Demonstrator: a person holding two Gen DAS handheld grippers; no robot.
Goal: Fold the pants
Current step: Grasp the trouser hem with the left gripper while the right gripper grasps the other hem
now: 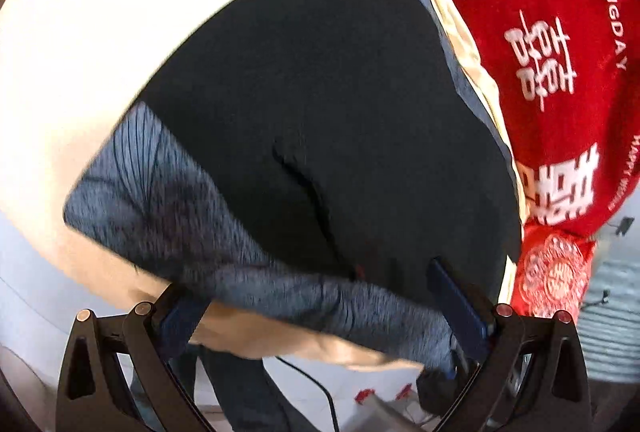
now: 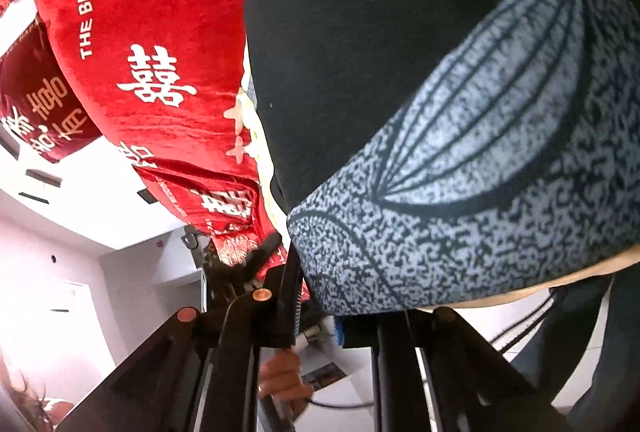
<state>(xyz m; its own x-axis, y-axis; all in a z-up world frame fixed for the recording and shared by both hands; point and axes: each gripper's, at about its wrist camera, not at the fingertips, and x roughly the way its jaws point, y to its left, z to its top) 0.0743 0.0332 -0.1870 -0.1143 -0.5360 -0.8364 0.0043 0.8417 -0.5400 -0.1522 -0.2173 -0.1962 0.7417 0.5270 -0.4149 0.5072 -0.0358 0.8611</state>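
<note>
**Both grippers at the waistband end of dark pants on the bed**

The left gripper (image 1: 320, 296) hangs over the near edge of a cream-covered bed (image 1: 100, 32). Its jaws stand wide apart, released, with the speckled blue-grey waistband (image 1: 168, 200) running across between them; the pads do not press on it. Ahead of this gripper the dark pants (image 1: 312, 80) lie spread flat on the bed, and red pillows (image 1: 552, 52) with white lettering sit to its right.

The right gripper (image 2: 320, 316) has its jaws drawn close together at the lower edge of the same waistband (image 2: 460, 200), clenched on the cloth as far as the view shows. The dark body of the pants rises ahead of it, the red pillows to its left.

The fabric looks soft, light and stretchy: it should drape and sag, not hold a crease. The thicker waistband corners seem the surest place to pinch.
</note>
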